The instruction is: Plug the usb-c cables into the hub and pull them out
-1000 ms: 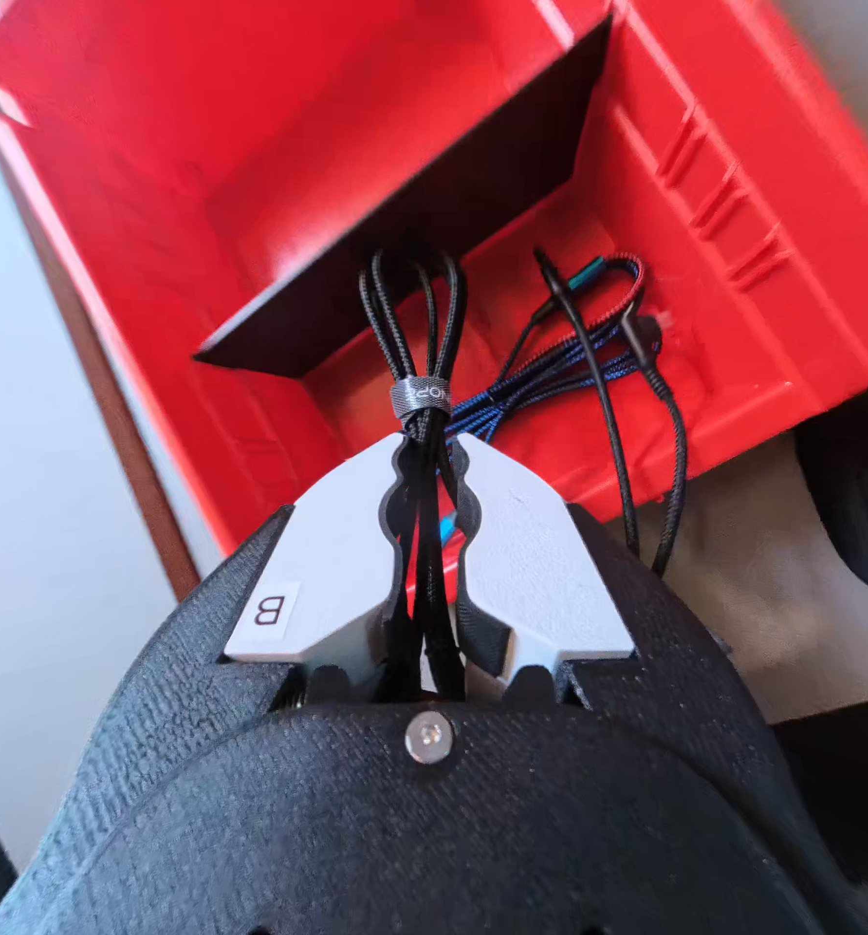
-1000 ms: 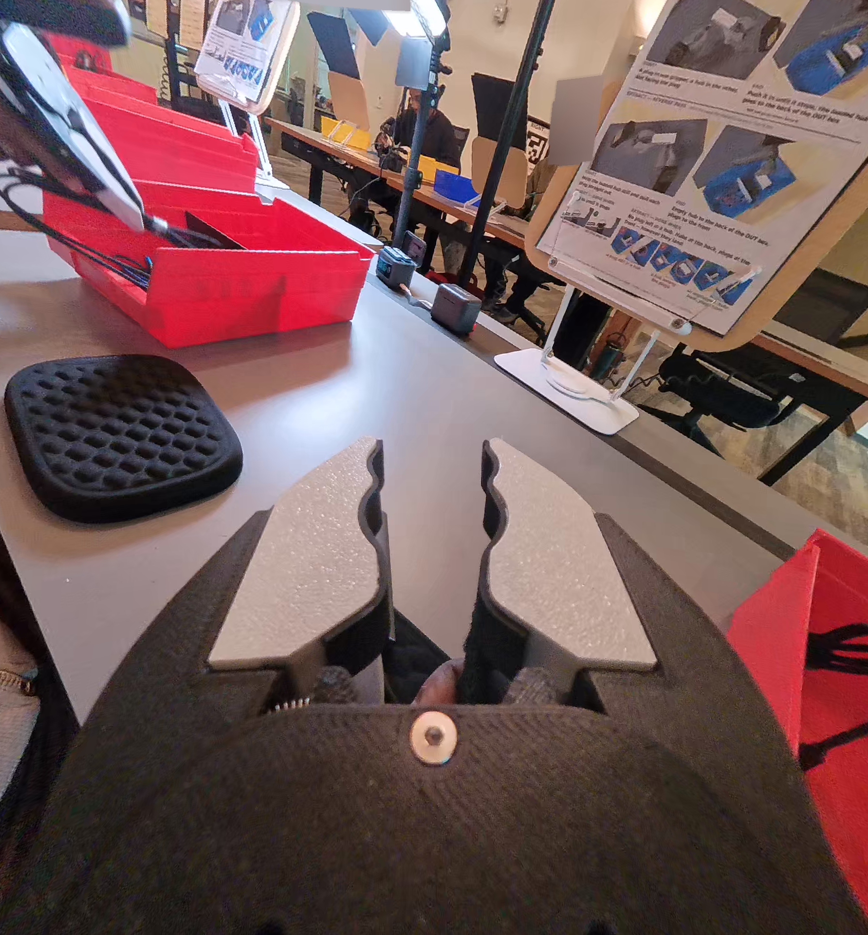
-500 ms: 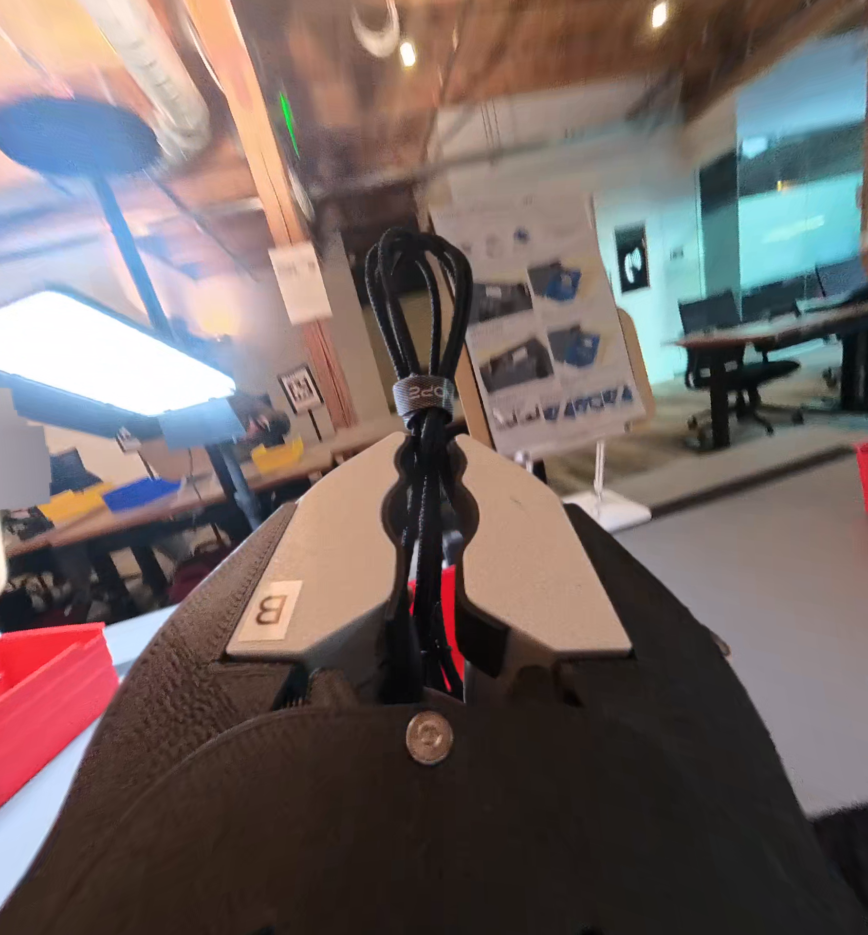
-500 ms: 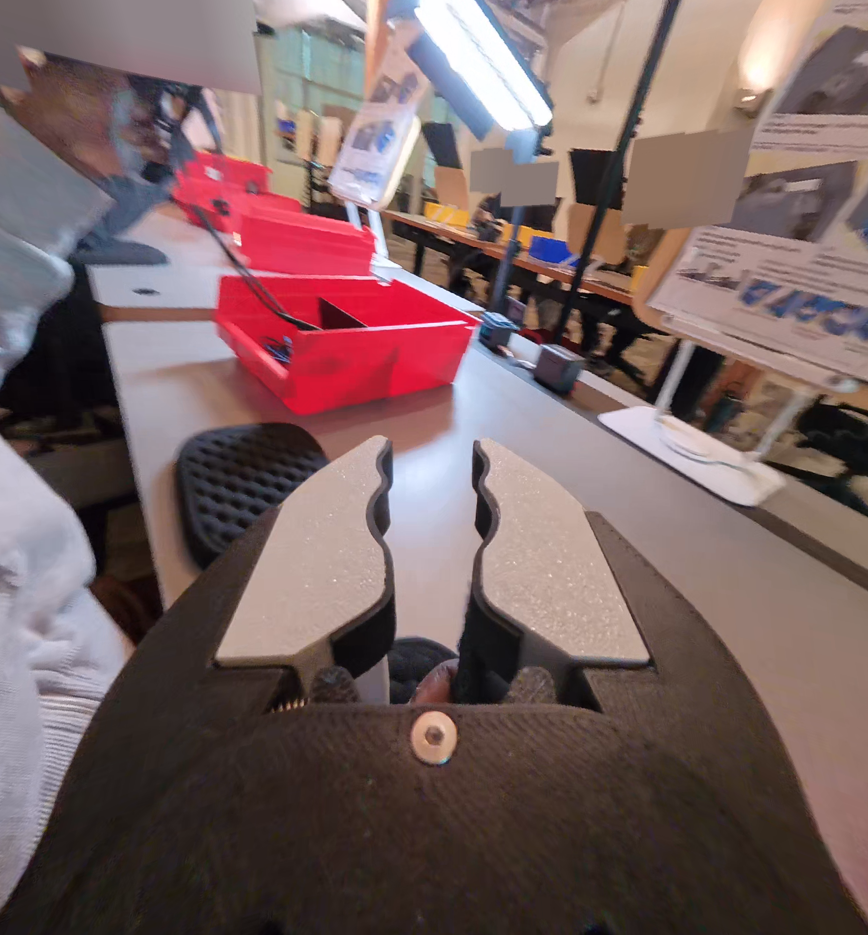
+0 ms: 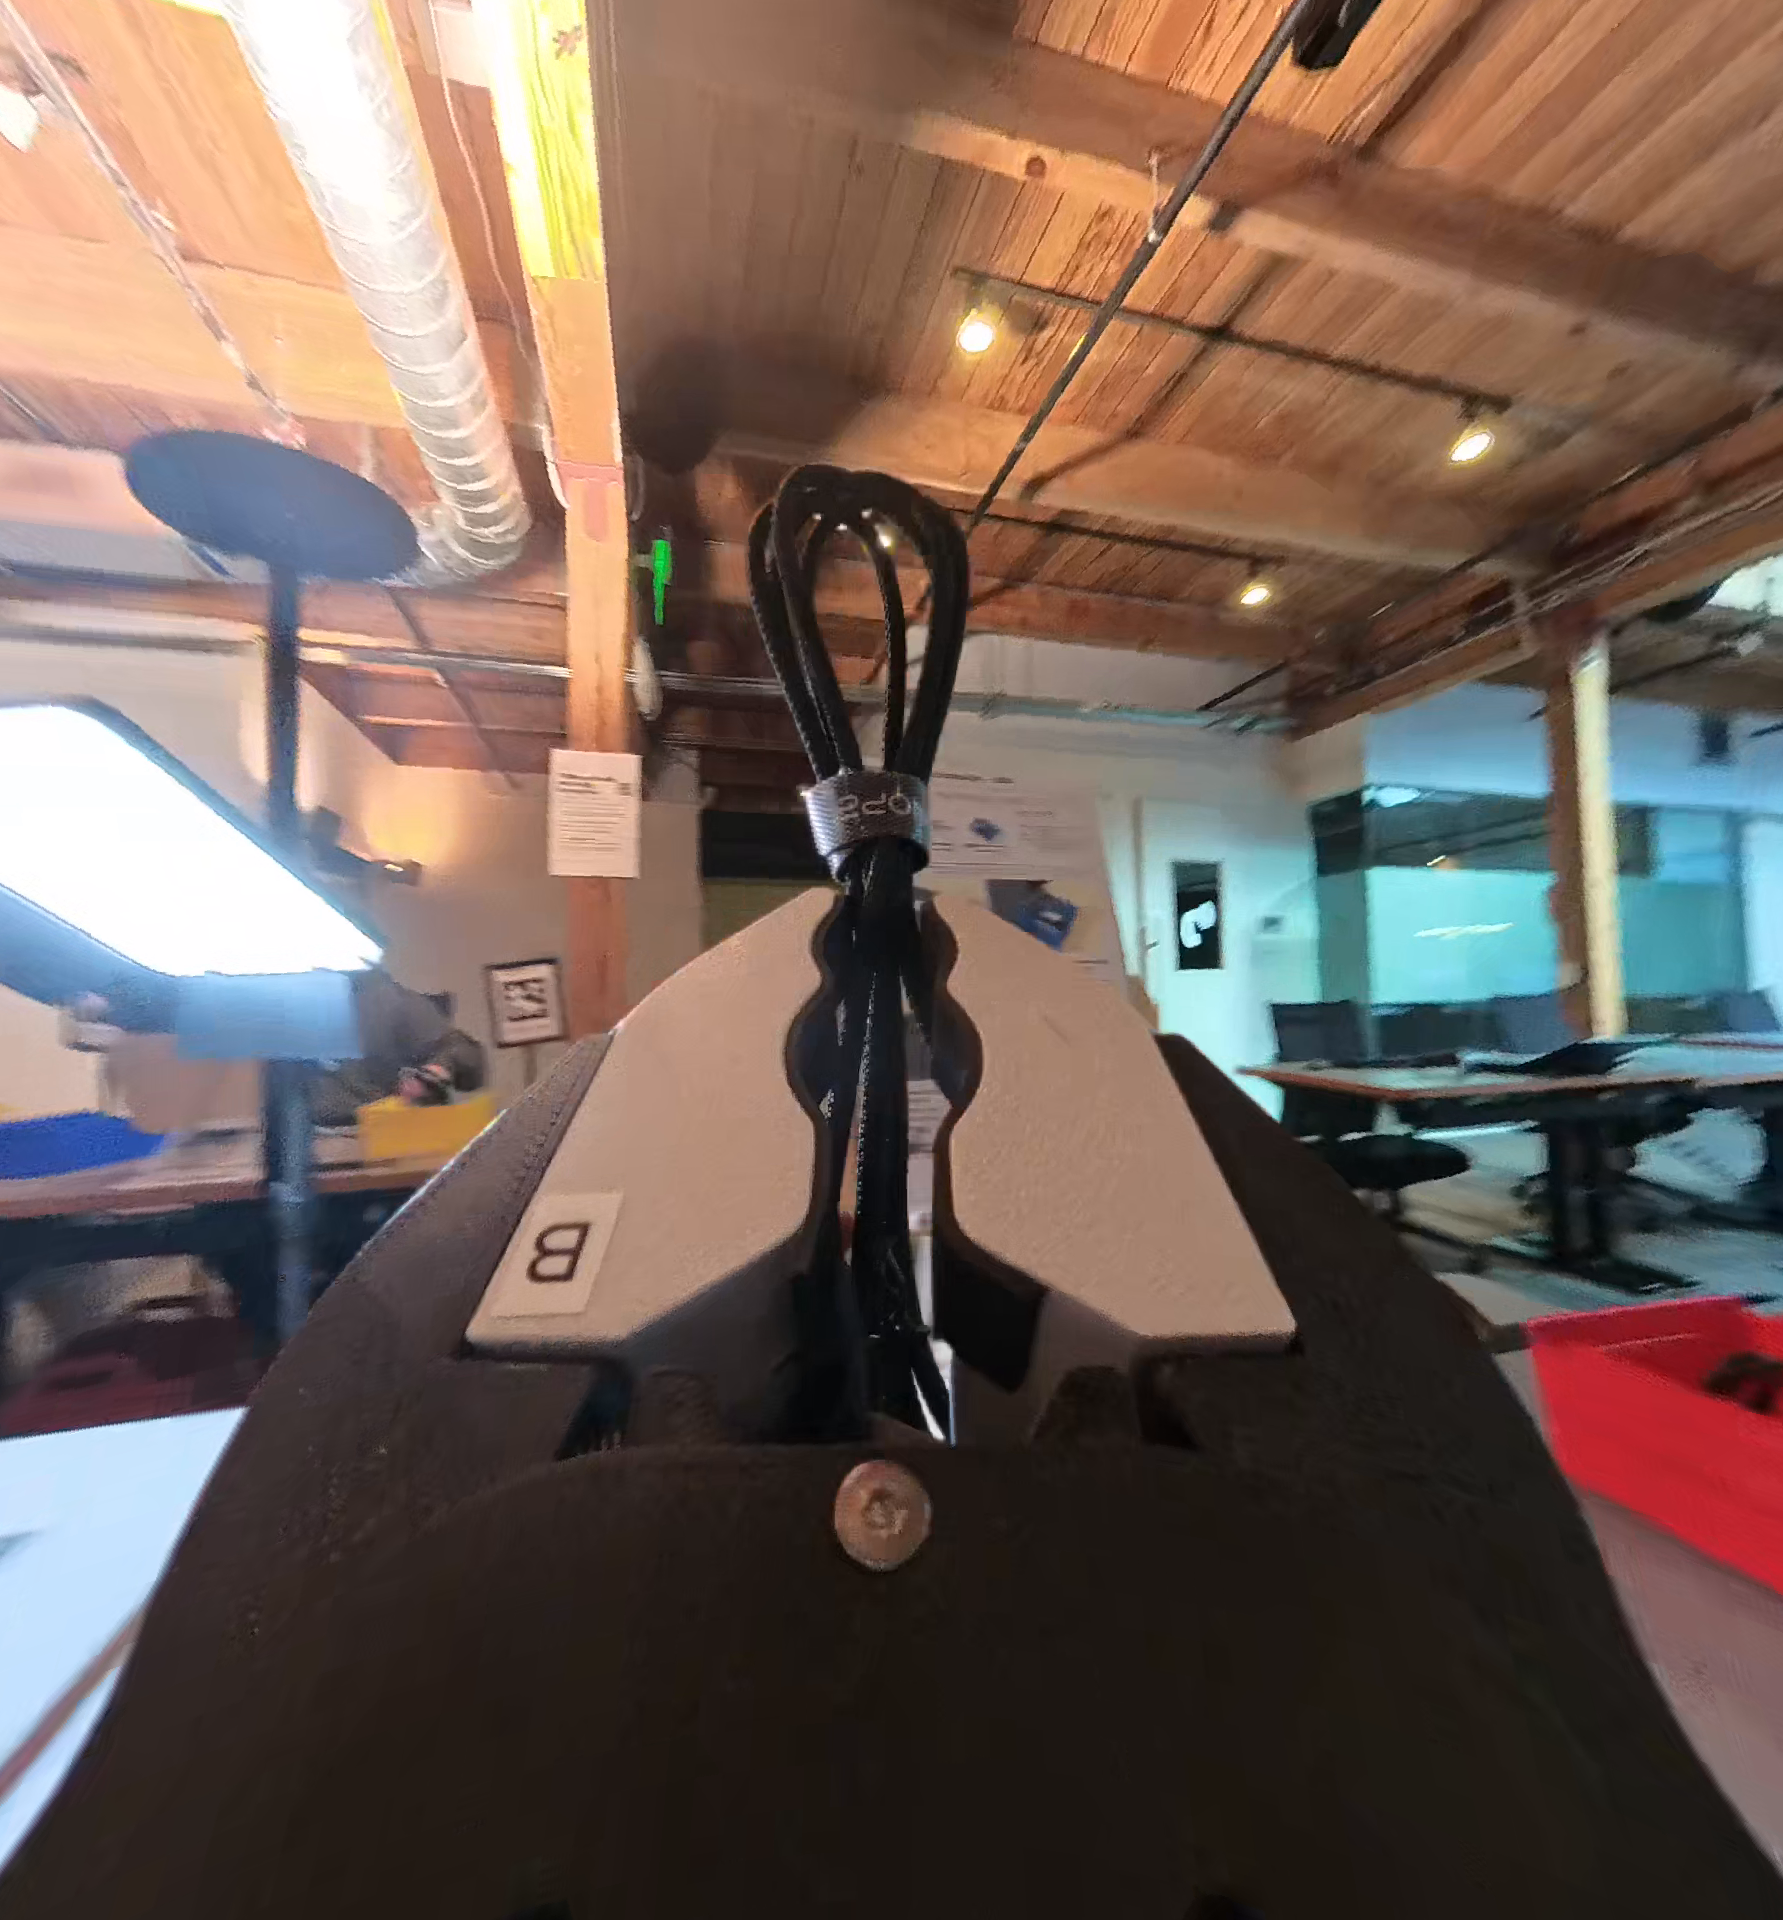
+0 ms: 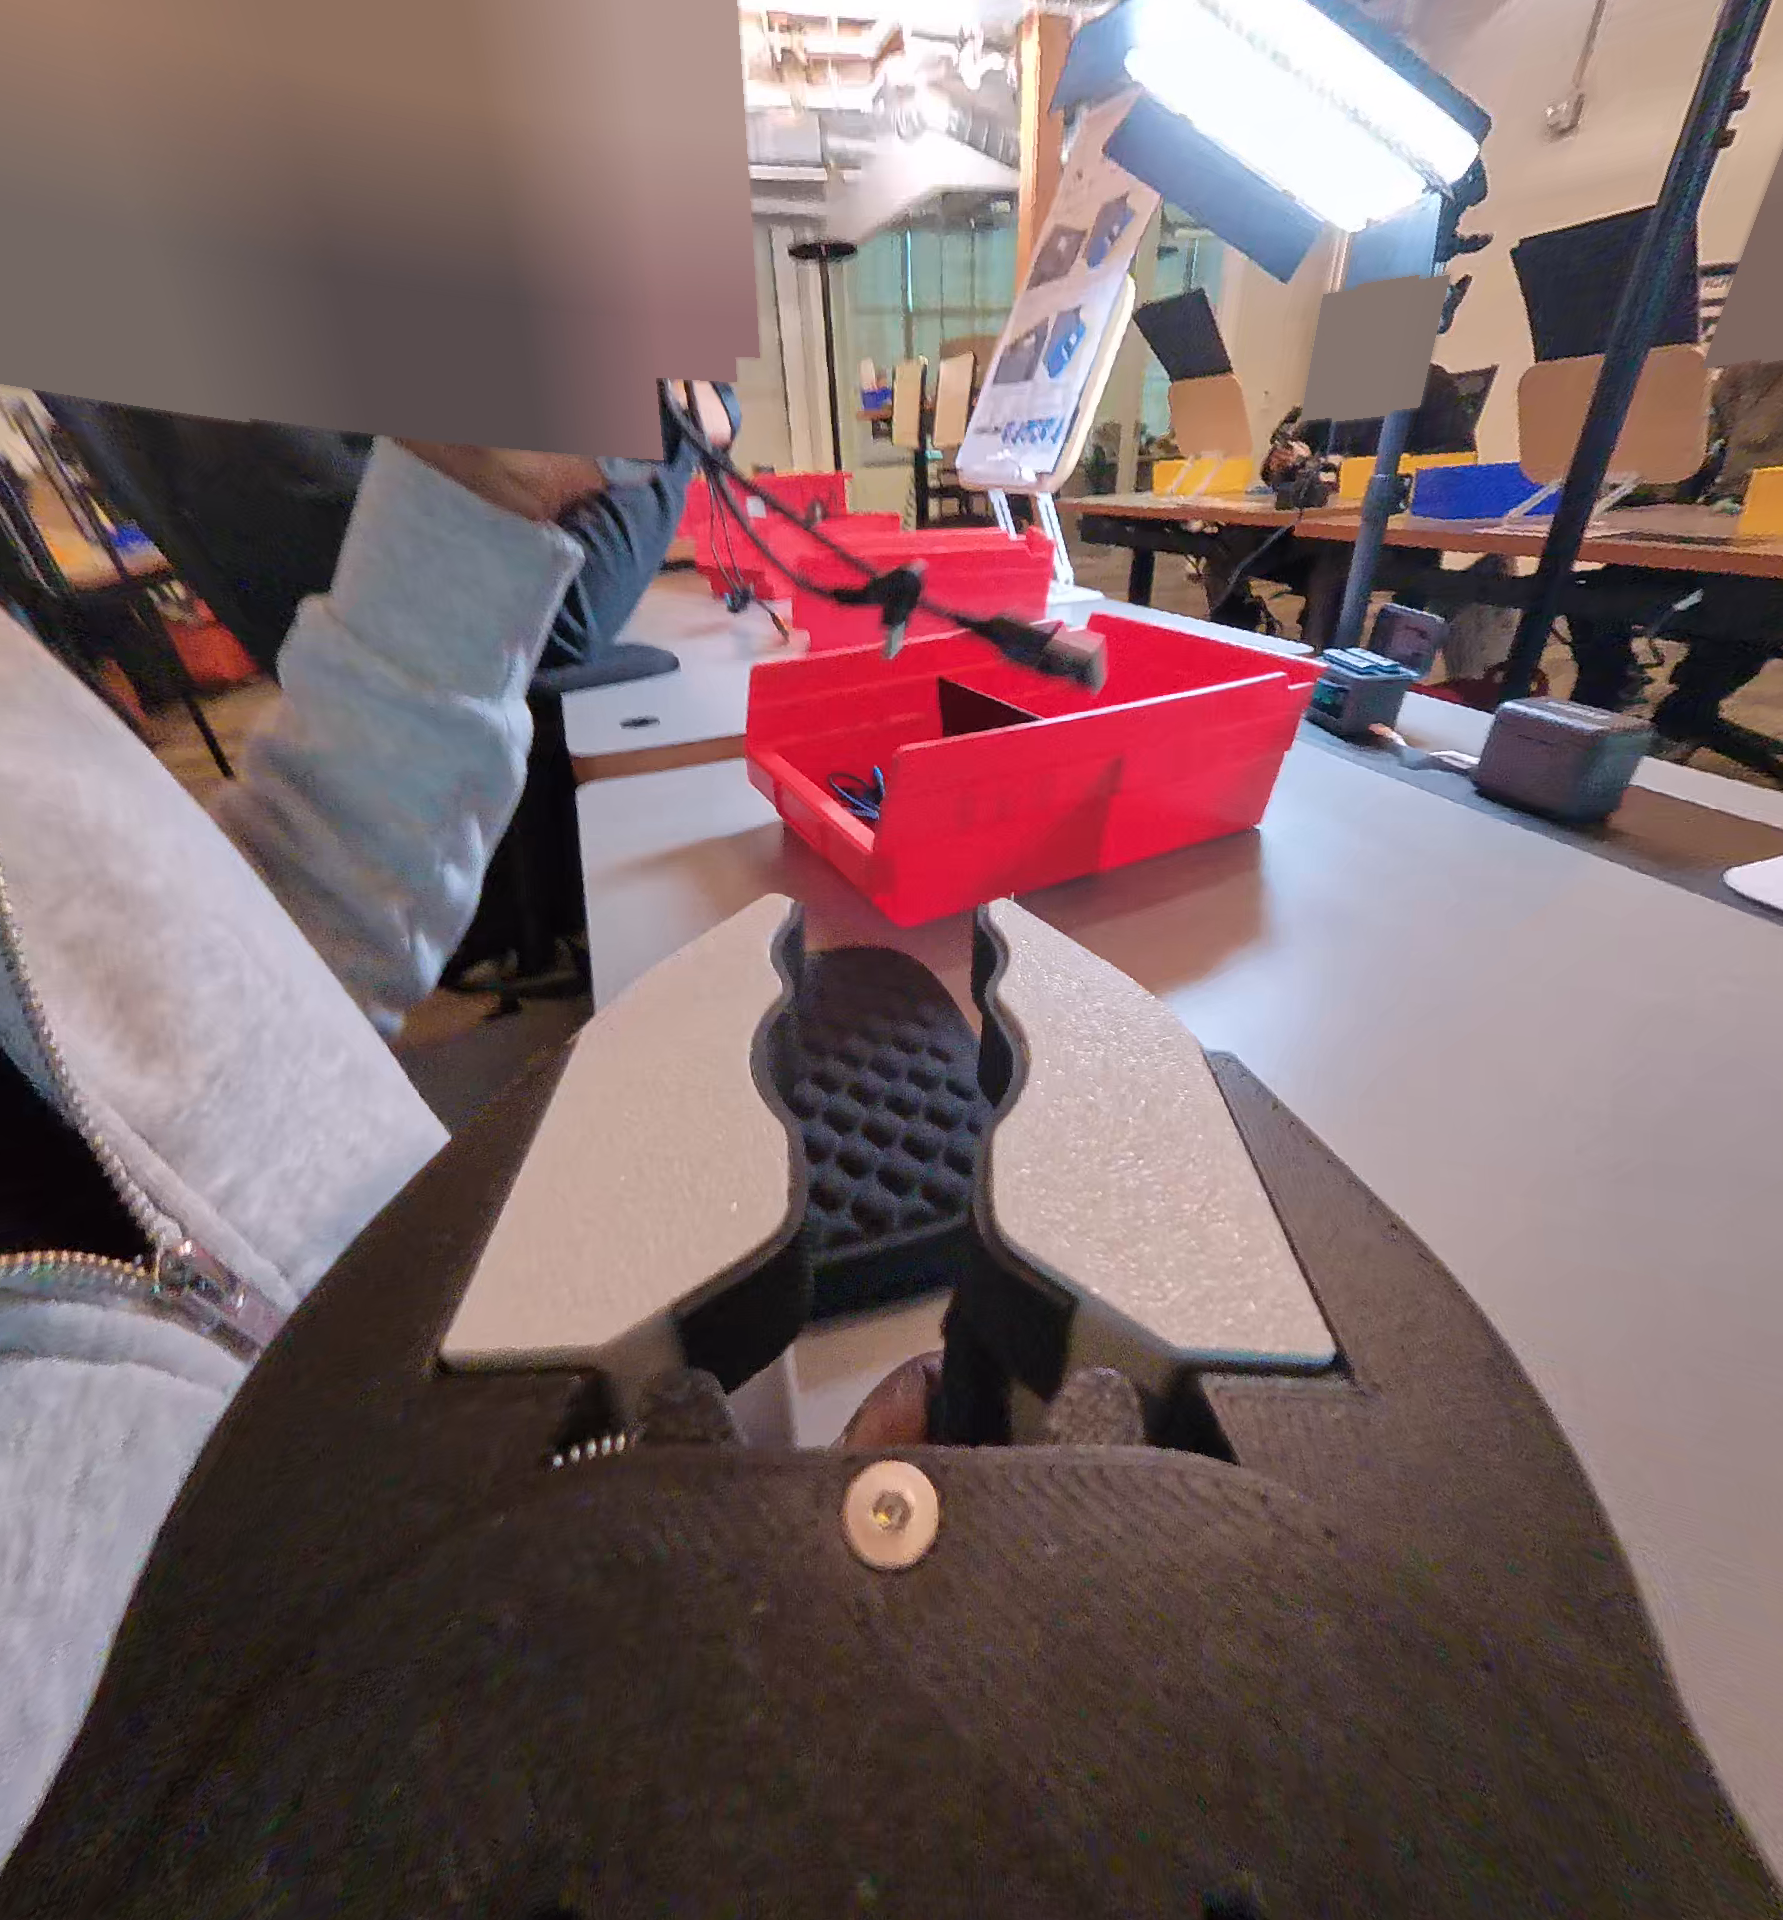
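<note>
My left gripper (image 5: 874, 914) is shut on a bundle of black braided cable (image 5: 856, 644) tied with a grey strap (image 5: 863, 816). It holds the bundle high, with the loops pointing at the ceiling. In the right wrist view the cable's loose ends (image 6: 970, 623) hang from the raised left hand over a red bin (image 6: 1022, 821): a small plug (image 6: 897, 613) and a darker blocky end (image 6: 1058, 649). A blue cable (image 6: 859, 795) lies in the bin. My right gripper (image 6: 882, 920) is open and empty, low over a black honeycomb pad (image 6: 882, 1101) on the grey table (image 6: 1489, 1039).
Two small grey boxes (image 6: 1557, 758) stand at the table's far edge, behind the bin. More red bins (image 6: 866, 540) and an instruction board (image 6: 1063, 312) stand farther back. Another red bin (image 5: 1697, 1455) shows at the right of the left wrist view. A grey sleeve (image 6: 399, 707) is at the left. Left tips to right tips: about 30 cm.
My left gripper lifted the black cable bundle out of the red bin and tilted up toward the ceiling. My right gripper swung left, to face the bin and pad, jaws unchanged.
</note>
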`<state>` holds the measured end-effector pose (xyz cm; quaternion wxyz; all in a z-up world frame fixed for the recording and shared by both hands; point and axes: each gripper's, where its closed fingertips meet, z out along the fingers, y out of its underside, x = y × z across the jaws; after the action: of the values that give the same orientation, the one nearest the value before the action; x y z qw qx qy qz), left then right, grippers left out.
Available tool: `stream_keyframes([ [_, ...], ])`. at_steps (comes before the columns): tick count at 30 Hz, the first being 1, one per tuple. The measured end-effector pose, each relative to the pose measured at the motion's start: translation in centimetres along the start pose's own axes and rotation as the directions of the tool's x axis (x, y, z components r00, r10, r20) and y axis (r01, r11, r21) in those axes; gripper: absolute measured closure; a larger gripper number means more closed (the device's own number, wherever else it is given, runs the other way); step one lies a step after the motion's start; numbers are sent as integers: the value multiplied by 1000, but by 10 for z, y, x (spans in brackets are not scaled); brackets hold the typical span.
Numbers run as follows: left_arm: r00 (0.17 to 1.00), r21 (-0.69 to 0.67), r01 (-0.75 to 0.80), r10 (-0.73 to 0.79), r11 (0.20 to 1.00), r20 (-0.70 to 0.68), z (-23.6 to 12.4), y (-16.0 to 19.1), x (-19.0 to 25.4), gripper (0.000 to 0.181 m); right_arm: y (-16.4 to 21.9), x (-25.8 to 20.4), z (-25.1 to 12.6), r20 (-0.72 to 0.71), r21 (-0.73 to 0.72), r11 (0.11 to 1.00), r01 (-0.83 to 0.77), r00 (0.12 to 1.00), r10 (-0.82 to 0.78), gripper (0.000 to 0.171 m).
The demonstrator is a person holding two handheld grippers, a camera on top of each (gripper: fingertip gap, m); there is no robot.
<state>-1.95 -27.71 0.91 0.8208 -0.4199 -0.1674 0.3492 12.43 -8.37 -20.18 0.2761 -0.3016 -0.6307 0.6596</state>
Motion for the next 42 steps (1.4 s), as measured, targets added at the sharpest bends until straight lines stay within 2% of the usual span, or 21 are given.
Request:
stream_keyframes([
  [2,995,9,92,-92,996,-27,1,14,15,168,-2,0,5,24,46,996,-81,996,80,141],
  [6,976,-5,213,-213,977,-54,6,41,39,168,-6,-17,11,193,97,950,-296,942,274,142],
  [10,959,-34,272,-273,962,-71,11,59,51,168,-6,-12,6,200,133,935,-328,933,299,140],
  [14,962,-60,256,-260,965,-84,14,67,56,168,-11,7,-5,72,184,965,-186,982,175,134],
  [16,961,-68,255,-260,965,-90,14,69,58,168,-12,13,-11,12,159,985,-69,998,68,135],
  [19,962,-72,248,-255,966,-103,15,71,60,168,-7,6,-12,16,83,995,64,998,-66,140],
  [22,955,-77,261,-269,962,-122,16,73,64,168,7,3,-6,33,-2,997,76,997,-76,142],
  [26,952,-93,264,-275,960,-135,19,78,69,168,12,2,0,45,-6,1000,23,999,-23,154],
  [30,950,-111,268,-282,957,-132,20,86,73,168,15,-2,1,54,-31,997,77,996,-75,165],
  [32,954,-148,255,-274,956,-124,20,96,73,168,11,2,-1,21,-24,993,116,993,-115,165],
  [34,948,-251,245,-286,936,-141,20,115,79,167,5,12,-6,-44,-21,982,190,981,-191,165],
  [36,932,-357,262,-331,897,-149,19,138,87,165,-2,23,-12,-122,-46,954,295,947,-299,165],
  [38,926,-465,258,-354,847,-130,15,167,91,161,-9,34,-15,-197,-103,892,441,870,-453,165],
  [40,909,-614,247,-398,750,-120,5,200,98,146,-15,45,-15,-252,-198,776,599,734,-631,165],
  [42,892,-690,250,-439,679,-108,-7,217,103,128,-19,56,-11,-265,-304,622,722,563,-783,166],
])
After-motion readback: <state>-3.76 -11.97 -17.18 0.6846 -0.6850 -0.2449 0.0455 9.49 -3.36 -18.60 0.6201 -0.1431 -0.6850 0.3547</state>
